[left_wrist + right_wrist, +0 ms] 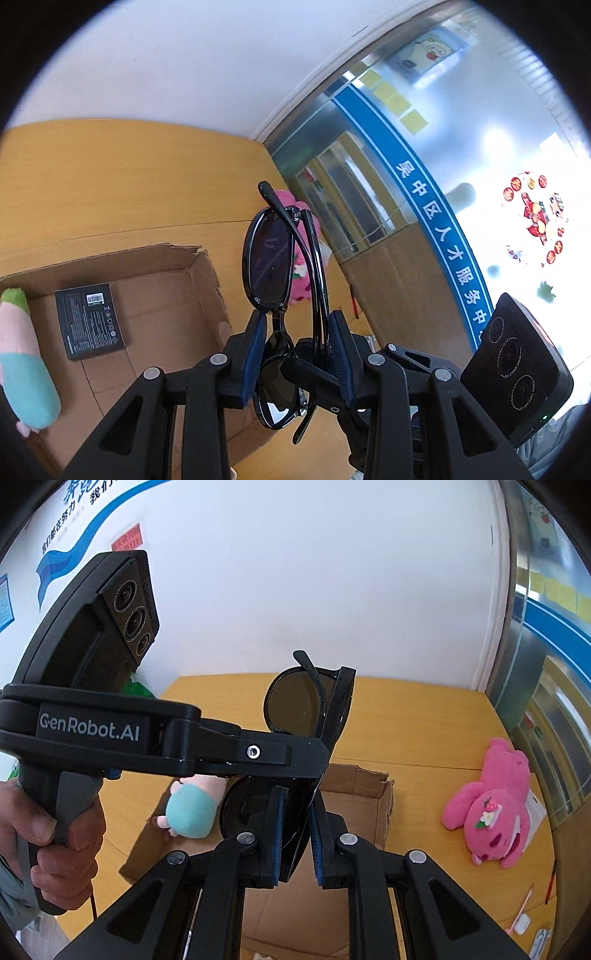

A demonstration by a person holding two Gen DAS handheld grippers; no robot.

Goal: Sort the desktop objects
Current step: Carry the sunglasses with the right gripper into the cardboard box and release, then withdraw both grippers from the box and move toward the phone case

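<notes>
Black folded sunglasses (267, 258) are held upright in the air above an open cardboard box (155, 280). My left gripper (297, 325) is shut on the sunglasses at the bridge and folded arms. My right gripper (295, 812) is closed around the lower lens of the same sunglasses (295, 701). The left gripper's finger (280, 757) crosses in front of the glasses in the right wrist view. In the box lie a black packet with a barcode (88, 321) and a pastel plush toy (22, 354), also seen in the right wrist view (190, 808).
A pink plush bear (491, 805) lies on the yellow wooden desk (424, 720) right of the box. Small white items and a pen (524, 915) lie near the desk's right front. A white wall stands behind, a glass partition (424, 177) to the right.
</notes>
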